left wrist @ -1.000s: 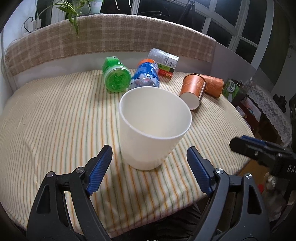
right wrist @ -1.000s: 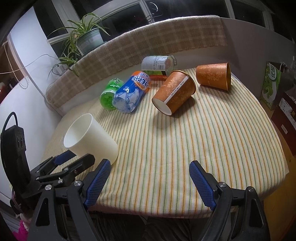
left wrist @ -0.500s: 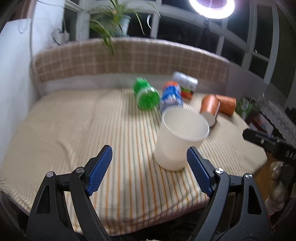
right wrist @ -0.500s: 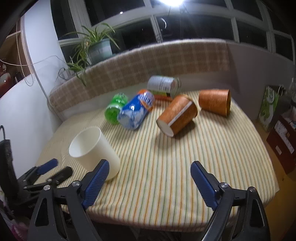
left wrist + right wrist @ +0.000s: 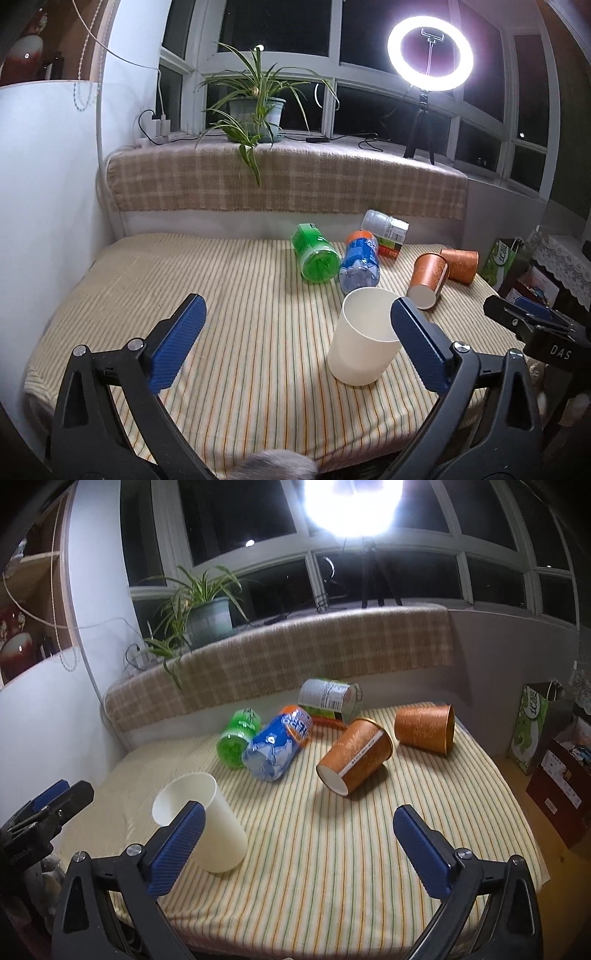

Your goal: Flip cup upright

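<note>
Near the front edge of the striped tabletop (image 5: 240,295), a white cup (image 5: 364,336) stands upright, mouth up. Both tongs, left (image 5: 295,343) and right (image 5: 299,849), gape wide and hold nothing. Toward the back edge, two orange cups (image 5: 354,760) and three bottles (image 5: 273,747) lie on their sides.

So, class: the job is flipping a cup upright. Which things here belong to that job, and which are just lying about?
Job:
white cup, standing upright
left tool, open
right tool, open

Lying about:
two orange cups, on their sides
green bottle
blue bottle
clear bottle
potted plant
</note>
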A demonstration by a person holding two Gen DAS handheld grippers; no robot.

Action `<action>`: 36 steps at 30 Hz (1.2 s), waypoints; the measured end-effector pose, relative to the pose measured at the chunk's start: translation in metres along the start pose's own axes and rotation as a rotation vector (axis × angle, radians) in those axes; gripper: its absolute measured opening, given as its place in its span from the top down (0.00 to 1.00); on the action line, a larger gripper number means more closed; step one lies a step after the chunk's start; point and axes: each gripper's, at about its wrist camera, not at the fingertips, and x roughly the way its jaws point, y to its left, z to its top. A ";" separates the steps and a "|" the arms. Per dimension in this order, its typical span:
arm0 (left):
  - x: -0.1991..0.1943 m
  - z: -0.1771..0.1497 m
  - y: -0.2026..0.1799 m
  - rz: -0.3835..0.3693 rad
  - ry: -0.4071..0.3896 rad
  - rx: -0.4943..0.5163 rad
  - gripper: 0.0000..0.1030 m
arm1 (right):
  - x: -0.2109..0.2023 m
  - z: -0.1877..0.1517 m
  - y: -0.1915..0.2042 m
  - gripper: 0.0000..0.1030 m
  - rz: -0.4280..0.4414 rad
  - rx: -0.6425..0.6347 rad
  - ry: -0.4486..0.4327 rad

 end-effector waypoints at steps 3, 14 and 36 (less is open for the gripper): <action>-0.003 0.001 0.000 0.011 -0.003 -0.004 0.01 | 0.000 0.000 -0.002 0.00 0.016 0.023 -0.011; -0.008 0.002 0.001 0.027 -0.017 -0.003 0.01 | 0.003 0.001 0.006 0.00 -0.003 -0.036 0.015; -0.011 0.005 0.008 0.037 -0.023 -0.015 0.01 | 0.003 0.001 0.009 0.00 -0.008 -0.049 0.021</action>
